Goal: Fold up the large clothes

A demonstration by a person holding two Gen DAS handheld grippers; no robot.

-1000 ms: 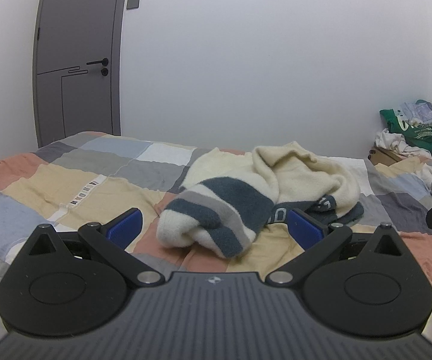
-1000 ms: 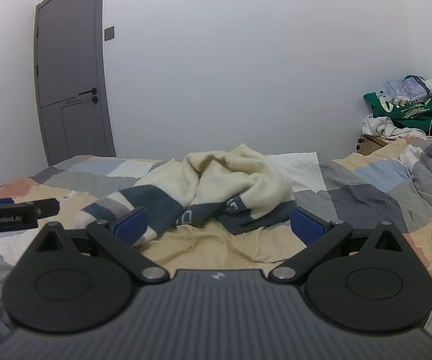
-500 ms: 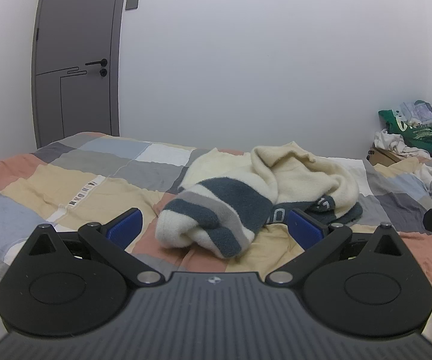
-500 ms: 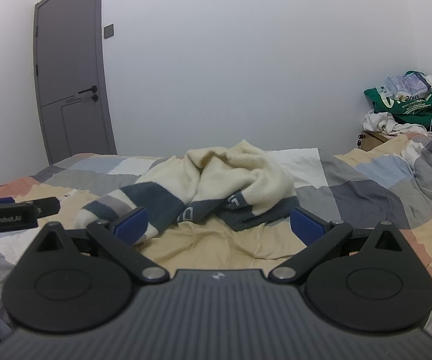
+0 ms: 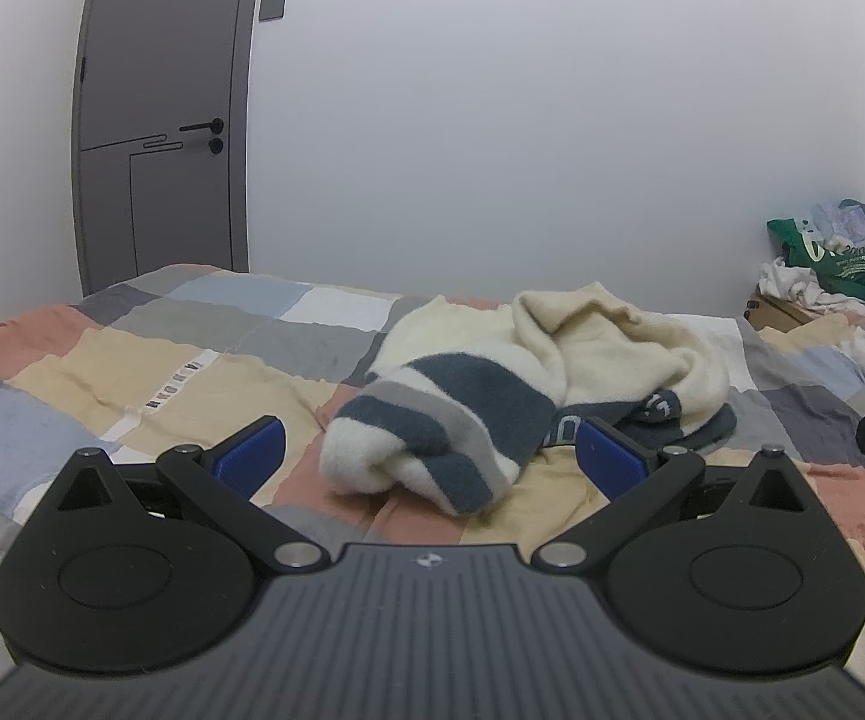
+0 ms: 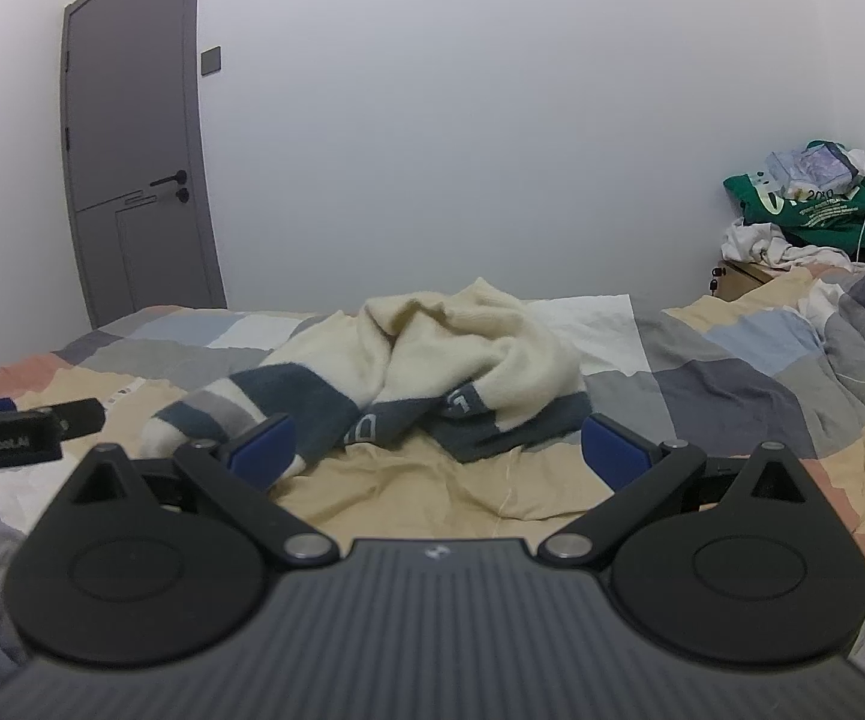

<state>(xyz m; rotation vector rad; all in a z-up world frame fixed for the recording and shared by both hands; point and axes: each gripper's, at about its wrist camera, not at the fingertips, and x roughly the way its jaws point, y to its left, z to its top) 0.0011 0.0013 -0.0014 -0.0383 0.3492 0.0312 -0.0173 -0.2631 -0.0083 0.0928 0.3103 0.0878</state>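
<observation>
A cream sweater with dark blue and grey stripes (image 5: pixel 528 378) lies crumpled in a heap on the patchwork bed; it also shows in the right wrist view (image 6: pixel 432 366). My left gripper (image 5: pixel 429 453) is open and empty, hovering in front of the striped sleeve end. My right gripper (image 6: pixel 438 450) is open and empty, just short of the sweater's dark hem. The left gripper's body (image 6: pixel 6 429) shows at the left edge of the right wrist view.
The bed has a checked quilt (image 5: pixel 150 372) in tan, grey, blue and salmon. A grey door (image 5: pixel 156 138) stands at the back left. A nightstand with a green bag and piled clothes (image 6: pixel 792 222) is at the back right. A bunched quilt (image 6: pixel 840 360) lies on the right.
Both views have shifted only slightly; the right gripper has tilted down a little. The sweater has not moved and both grippers stay open.
</observation>
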